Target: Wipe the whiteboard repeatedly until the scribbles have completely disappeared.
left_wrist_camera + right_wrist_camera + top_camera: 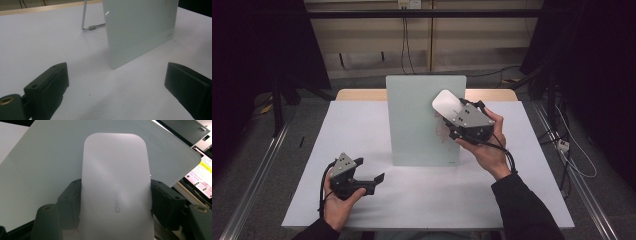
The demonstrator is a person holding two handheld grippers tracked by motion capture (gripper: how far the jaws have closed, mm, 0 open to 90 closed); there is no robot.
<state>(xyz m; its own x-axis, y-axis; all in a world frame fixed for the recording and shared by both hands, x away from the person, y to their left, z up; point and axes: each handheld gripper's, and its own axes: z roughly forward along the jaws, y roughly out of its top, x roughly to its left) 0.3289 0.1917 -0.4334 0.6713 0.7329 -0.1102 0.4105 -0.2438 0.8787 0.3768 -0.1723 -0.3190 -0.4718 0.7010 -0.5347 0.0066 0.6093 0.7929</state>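
Right gripper view: right gripper (115, 202) clamps the white eraser (116, 182) by its long sides; it looks light, stiff, slippery. Left gripper (367, 175) gapes.

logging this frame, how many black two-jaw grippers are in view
2. The left black two-jaw gripper sits low over the white table, open and empty. The right black two-jaw gripper is raised, shut on a white rounded eraser against the upright pale glass board.
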